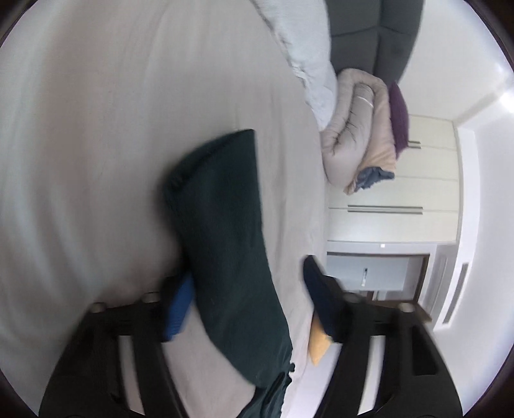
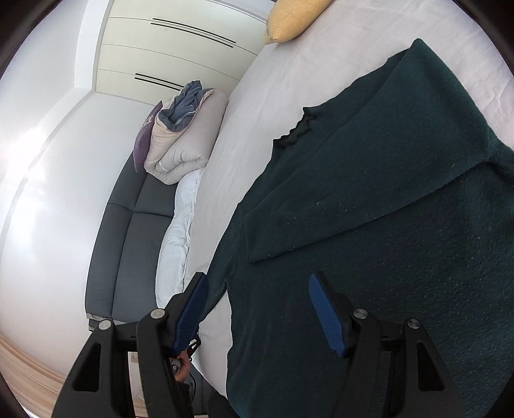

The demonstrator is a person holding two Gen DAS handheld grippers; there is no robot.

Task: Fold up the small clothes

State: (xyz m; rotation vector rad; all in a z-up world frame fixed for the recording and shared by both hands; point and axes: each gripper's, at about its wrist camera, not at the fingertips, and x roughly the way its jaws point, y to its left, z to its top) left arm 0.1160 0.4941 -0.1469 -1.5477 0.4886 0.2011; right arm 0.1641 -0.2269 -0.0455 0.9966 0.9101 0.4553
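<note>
Your sweater lies spread on the bed, one sleeve folded across its body. In the right wrist view, a rolled duvet sits on the sofa left of the bed, a cushion at the bed's far edge, and the wardrobe stands behind them.

A bed covered with a pale sheet fills most of both views, with a yellow cushion at its edge. Against the dark grey padded headboard lies a rolled beige duvet with a purple cushion beside it and a crumpled blue cloth on it. A white blanket lies along the headboard, and a cream wardrobe with dark bar handles stands behind.
</note>
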